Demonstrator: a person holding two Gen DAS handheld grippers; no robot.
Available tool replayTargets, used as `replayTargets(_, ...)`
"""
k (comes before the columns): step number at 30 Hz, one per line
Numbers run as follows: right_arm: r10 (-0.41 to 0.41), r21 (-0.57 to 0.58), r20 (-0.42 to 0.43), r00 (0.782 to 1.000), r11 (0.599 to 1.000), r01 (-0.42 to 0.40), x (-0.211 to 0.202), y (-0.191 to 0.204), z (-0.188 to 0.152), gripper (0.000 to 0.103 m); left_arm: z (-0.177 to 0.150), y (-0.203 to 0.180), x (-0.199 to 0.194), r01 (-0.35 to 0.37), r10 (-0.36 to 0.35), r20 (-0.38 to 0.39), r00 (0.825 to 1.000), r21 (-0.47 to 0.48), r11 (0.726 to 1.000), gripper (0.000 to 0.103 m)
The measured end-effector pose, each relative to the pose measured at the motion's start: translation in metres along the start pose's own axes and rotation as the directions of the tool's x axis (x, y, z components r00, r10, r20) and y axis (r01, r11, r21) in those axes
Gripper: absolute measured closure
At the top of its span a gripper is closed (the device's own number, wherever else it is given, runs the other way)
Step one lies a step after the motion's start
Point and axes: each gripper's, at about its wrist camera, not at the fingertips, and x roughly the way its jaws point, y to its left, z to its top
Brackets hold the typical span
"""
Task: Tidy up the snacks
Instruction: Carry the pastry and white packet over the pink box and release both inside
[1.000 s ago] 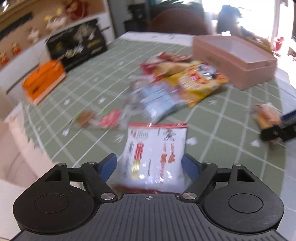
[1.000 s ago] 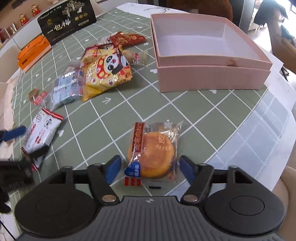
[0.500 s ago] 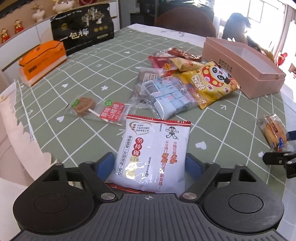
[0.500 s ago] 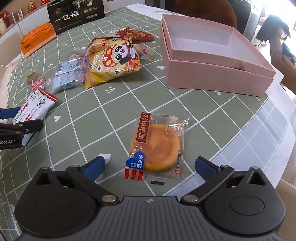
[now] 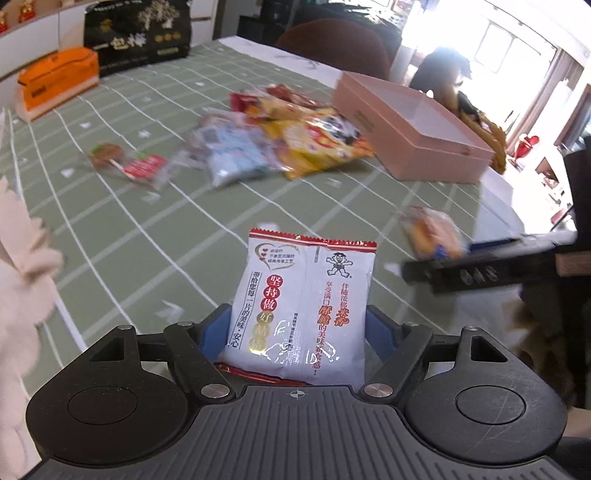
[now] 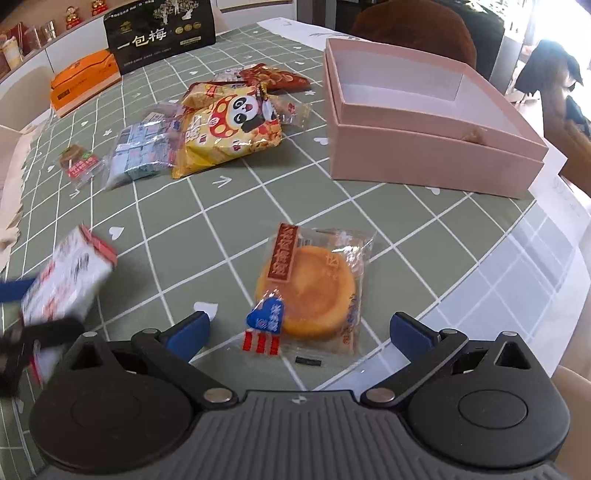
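Observation:
A white rice-cracker packet [image 5: 306, 295] with red print is held off the green checked tablecloth [image 5: 177, 236], my left gripper [image 5: 297, 321] shut on its lower sides. The right wrist view shows that packet [image 6: 66, 280] blurred at the left edge. My right gripper [image 6: 299, 326] stands wide open, its blue pads apart on either side of a round golden cake in a clear wrapper [image 6: 310, 291] that lies flat on the cloth. The cake [image 5: 428, 236] also shows in the left wrist view, beside a right gripper finger. An open, empty pink box [image 6: 424, 155] sits at the back right.
A pile of snacks lies mid-table: a yellow panda bag [image 6: 229, 129], a blue-and-white packet [image 6: 144, 151], a red bag [image 6: 273, 77], a small lollipop packet [image 6: 79, 162]. A black box [image 6: 159, 35] and an orange box [image 6: 85, 83] stand at the far left. The table edge is near right.
The left gripper has lifted the white packet off the cloth and swung right toward the cake. The right gripper's jaws have spread wide from the cake, which has stayed where it lay.

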Motion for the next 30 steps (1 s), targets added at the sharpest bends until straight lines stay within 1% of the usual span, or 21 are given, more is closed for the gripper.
replayTargets(1, 0.001, 0.009, 0.003, 1.000, 1.000, -0.001, 0.000, -0.002, 0.001, 0.003, -0.001, -0.005, 0.000, 0.000, 0.000, -0.006, 1.000, 0.002, 1.000, 0.021)
replayTargets(2, -0.001, 0.017, 0.008, 1.000, 1.000, 0.001, -0.001, -0.005, 0.001, 0.010, -0.001, -0.009, -0.002, 0.003, -0.003, -0.006, 1.000, 0.005, 1.000, 0.021)
replayTargets(3, -0.005, 0.020, 0.017, 1.000, 1.000, 0.005, -0.002, -0.007, 0.001, 0.014, -0.001, -0.012, -0.004, 0.007, -0.007, -0.001, 1.000, 0.005, 1.000, 0.021)
replayTargets(4, -0.002, 0.016, 0.023, 1.000, 1.000, 0.002, -0.005, -0.009, 0.001, 0.024, -0.001, -0.015, -0.006, 0.010, -0.010, 0.003, 1.000, 0.003, 1.000, 0.021)
replayTargets(5, 0.007, 0.011, 0.025, 1.000, 1.000, -0.007, -0.008, -0.010, 0.001, 0.040, -0.001, -0.018, -0.008, 0.012, -0.012, 0.005, 1.000, 0.000, 1.000, 0.021)
replayTargets(8, 0.034, -0.003, 0.020, 0.999, 0.999, -0.033, -0.018, -0.015, 0.000, 0.042, 0.002, -0.028, -0.010, 0.020, -0.020, 0.002, 1.000, 0.008, 1.000, 0.021)
replayTargets(11, 0.048, 0.002, 0.037, 0.998, 0.999, -0.048, -0.032, -0.023, -0.005, 0.045, 0.010, -0.045, -0.012, 0.025, -0.026, 0.019, 0.999, 0.032, 0.999, 0.021)
replayTargets(14, 0.074, 0.033, 0.059, 0.996, 0.997, -0.076, -0.050, -0.037, -0.008, 0.046, 0.022, -0.061, -0.015, 0.049, -0.051, 0.043, 0.998, 0.047, 0.998, 0.021)
replayTargets(16, 0.077, 0.054, 0.083, 0.994, 0.995, -0.081, -0.064, -0.049, -0.007, 0.047, 0.033, -0.072, -0.016, 0.061, -0.065, 0.052, 0.997, 0.066, 0.996, 0.021)
replayTargets(17, 0.072, 0.064, 0.098, 0.993, 0.995, -0.078, -0.071, -0.055, -0.006, 0.054, 0.041, -0.078, -0.015, 0.069, -0.074, 0.057, 0.996, 0.079, 0.994, 0.021)
replayTargets(18, 0.068, 0.073, 0.108, 0.992, 0.994, -0.076, -0.078, -0.061, -0.003, 0.073, 0.048, -0.083, -0.013, 0.076, -0.081, 0.060, 0.995, 0.089, 0.993, 0.021)
replayTargets(19, 0.070, 0.083, 0.114, 0.991, 0.993, -0.080, -0.084, -0.068, 0.001, 0.096, 0.055, -0.088, -0.011, 0.082, -0.088, 0.063, 0.994, 0.098, 0.992, 0.021)
replayTargets(20, 0.075, 0.093, 0.109, 0.991, 0.992, -0.085, -0.088, -0.074, 0.006, 0.096, 0.061, -0.093, -0.007, 0.086, -0.093, 0.063, 0.994, 0.104, 0.991, 0.021)
replayTargets(22, 0.071, 0.112, 0.123, 0.990, 0.990, -0.085, -0.098, -0.087, 0.014, 0.096, 0.071, -0.098, 0.001, 0.089, -0.095, 0.057, 0.994, 0.104, 0.991, 0.021)
replayTargets(24, 0.055, 0.099, 0.127, 0.990, 0.993, -0.068, -0.101, -0.096, 0.019, 0.095, 0.078, -0.101, 0.011, 0.089, -0.094, 0.049, 0.994, 0.095, 0.992, 0.021)
replayTargets(25, 0.054, 0.091, 0.118, 0.992, 0.994, -0.065, -0.099, -0.100, 0.019, 0.092, 0.079, -0.101, 0.016, 0.088, -0.092, 0.043, 0.995, 0.090, 0.992, 0.021)
replayTargets(27, 0.088, 0.073, 0.086, 0.992, 0.993, -0.094, -0.094, -0.108, 0.015, 0.068, 0.078, -0.099, 0.022, 0.066, -0.068, 0.027, 0.997, 0.076, 0.995, 0.021)
replayTargets(28, 0.109, 0.074, 0.052, 0.993, 0.991, -0.113, -0.089, -0.113, 0.010, 0.039, 0.074, -0.097, 0.026, 0.054, -0.054, 0.012, 0.998, 0.061, 0.997, 0.021)
replayTargets(29, 0.124, 0.082, 0.033, 0.992, 0.989, -0.126, -0.085, -0.115, 0.005, 0.024, 0.071, -0.095, 0.029, 0.051, -0.051, 0.000, 0.999, 0.052, 0.997, 0.021)
replayTargets(30, 0.134, 0.085, 0.031, 0.990, 0.987, -0.136, -0.083, -0.116, -0.001, 0.023, 0.068, -0.093, 0.032, 0.050, -0.050, -0.016, 0.999, 0.043, 0.998, 0.021)
